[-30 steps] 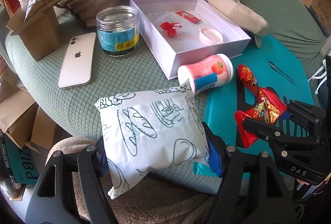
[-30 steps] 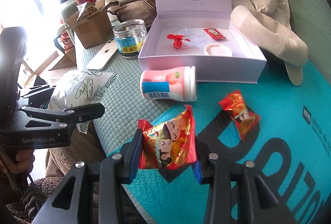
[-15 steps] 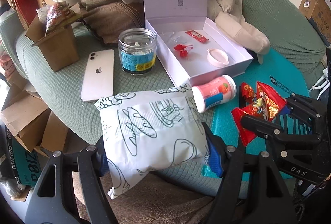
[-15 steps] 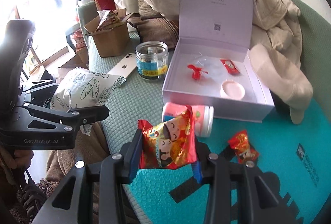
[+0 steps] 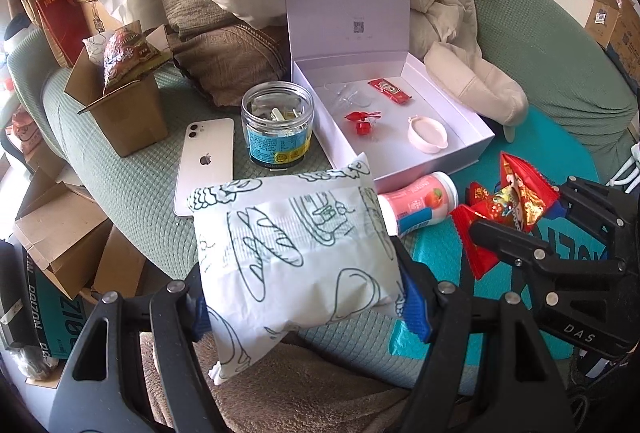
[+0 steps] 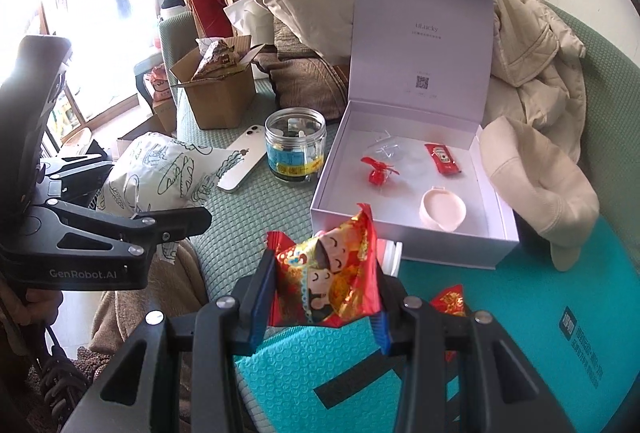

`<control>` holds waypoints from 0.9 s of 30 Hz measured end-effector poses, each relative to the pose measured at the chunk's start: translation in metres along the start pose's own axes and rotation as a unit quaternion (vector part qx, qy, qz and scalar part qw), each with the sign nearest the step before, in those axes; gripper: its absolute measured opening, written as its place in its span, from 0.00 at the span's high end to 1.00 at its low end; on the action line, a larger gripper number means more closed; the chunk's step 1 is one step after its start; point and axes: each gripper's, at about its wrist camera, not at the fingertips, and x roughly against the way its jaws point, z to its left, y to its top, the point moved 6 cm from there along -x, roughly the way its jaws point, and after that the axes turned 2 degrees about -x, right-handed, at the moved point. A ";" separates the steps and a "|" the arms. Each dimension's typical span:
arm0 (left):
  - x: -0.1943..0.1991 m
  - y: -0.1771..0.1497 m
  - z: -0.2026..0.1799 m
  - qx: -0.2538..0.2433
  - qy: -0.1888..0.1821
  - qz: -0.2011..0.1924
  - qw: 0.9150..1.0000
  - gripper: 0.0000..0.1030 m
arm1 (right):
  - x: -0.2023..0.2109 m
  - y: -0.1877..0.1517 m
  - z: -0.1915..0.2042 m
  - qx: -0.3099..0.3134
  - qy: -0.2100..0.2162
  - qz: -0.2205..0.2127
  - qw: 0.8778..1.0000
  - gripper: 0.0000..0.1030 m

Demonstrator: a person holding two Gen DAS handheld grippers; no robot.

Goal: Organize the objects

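Left gripper [image 5: 304, 307] pinches a white bread-print packet [image 5: 296, 253] between its blue pads, the packet held above the near edge of the green cushion [image 5: 132, 185]. Right gripper [image 6: 320, 297] is clamped on a red snack packet [image 6: 332, 281] with cartoon faces — held over the teal mat [image 6: 312, 365], just in front of the open white box [image 6: 404, 237]. The box stands lid-up on the cushion; inside lie a small red toy [image 6: 376, 169], a red sachet [image 6: 442, 159], a pale round lid [image 6: 442, 211] and a clear plastic piece, all apart from one another. A pink bottle [image 5: 416, 203] lies on its side against the box's near wall, partly hidden behind the right gripper's load in the right wrist view. A second small red packet [image 6: 452, 301] sits on the mat beside the right gripper. Left of the box: a clear jar [image 5: 278, 129] with a blue and yellow label, then a white phone [image 5: 206, 165] lying face down, then an open cardboard carton [image 5: 120, 109] holding a snack bag. A beige garment [image 6: 536, 189] drapes beside the box — one sleeve lies over the mat's far edge.
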 end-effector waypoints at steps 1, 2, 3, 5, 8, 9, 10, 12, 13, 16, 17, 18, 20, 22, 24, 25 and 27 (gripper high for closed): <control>0.001 0.001 -0.001 0.000 0.000 0.000 1.000 0.31 | 0.003 0.000 -0.001 0.000 -0.001 -0.003 1.000 0.59; 0.002 0.001 -0.003 0.000 0.000 0.000 1.000 0.31 | 0.006 0.000 -0.002 0.000 -0.002 -0.006 1.000 0.59; 0.003 0.002 -0.005 -0.001 0.001 -0.001 1.000 0.31 | 0.008 0.000 -0.003 0.001 -0.002 -0.009 1.000 0.59; 0.007 0.003 -0.010 -0.003 0.001 -0.005 1.000 0.31 | 0.014 -0.001 -0.005 0.001 -0.007 -0.012 1.000 0.59; 0.013 0.004 -0.018 -0.008 -0.002 -0.010 1.000 0.31 | 0.024 -0.003 -0.008 0.003 -0.014 -0.019 1.000 0.59; 0.014 0.004 -0.021 -0.011 -0.003 -0.010 1.000 0.31 | 0.027 -0.005 -0.009 0.002 -0.014 -0.021 1.000 0.59; 0.015 0.004 -0.024 -0.013 -0.004 -0.010 1.000 0.31 | 0.029 -0.006 -0.010 0.000 -0.014 -0.022 1.000 0.59; 0.017 0.004 -0.030 -0.018 -0.005 -0.011 1.000 0.31 | 0.033 -0.008 -0.014 -0.005 -0.014 -0.024 1.000 0.59; 0.018 0.003 -0.033 -0.022 -0.007 -0.012 1.000 0.31 | 0.034 -0.009 -0.016 -0.008 -0.015 -0.025 1.000 0.59; 0.020 0.004 -0.043 -0.033 -0.011 -0.015 0.999 0.31 | 0.037 -0.011 -0.021 -0.011 -0.019 -0.025 0.999 0.59; 0.020 0.005 -0.045 -0.034 -0.009 -0.015 0.999 0.31 | 0.038 -0.011 -0.023 -0.012 -0.020 -0.026 0.999 0.59; 0.019 0.005 -0.047 -0.034 -0.010 -0.014 0.999 0.31 | 0.039 -0.011 -0.025 -0.014 -0.020 -0.027 0.999 0.59; 0.018 0.006 -0.050 -0.035 -0.016 -0.011 0.999 0.31 | 0.041 -0.011 -0.029 -0.016 -0.022 -0.028 0.999 0.59; 0.016 0.008 -0.053 -0.035 -0.018 -0.008 0.999 0.31 | 0.040 -0.010 -0.033 -0.017 -0.022 -0.029 0.999 0.59; 0.014 0.010 -0.055 -0.035 -0.018 -0.008 0.999 0.31 | 0.038 -0.010 -0.036 -0.018 -0.023 -0.027 0.999 0.59; 0.013 0.011 -0.056 -0.034 -0.017 -0.007 0.999 0.31 | 0.036 -0.010 -0.039 -0.019 -0.023 -0.026 0.999 0.59; 0.008 0.012 -0.058 -0.033 -0.018 -0.002 0.999 0.31 | 0.032 -0.009 -0.042 -0.019 -0.022 -0.024 0.999 0.59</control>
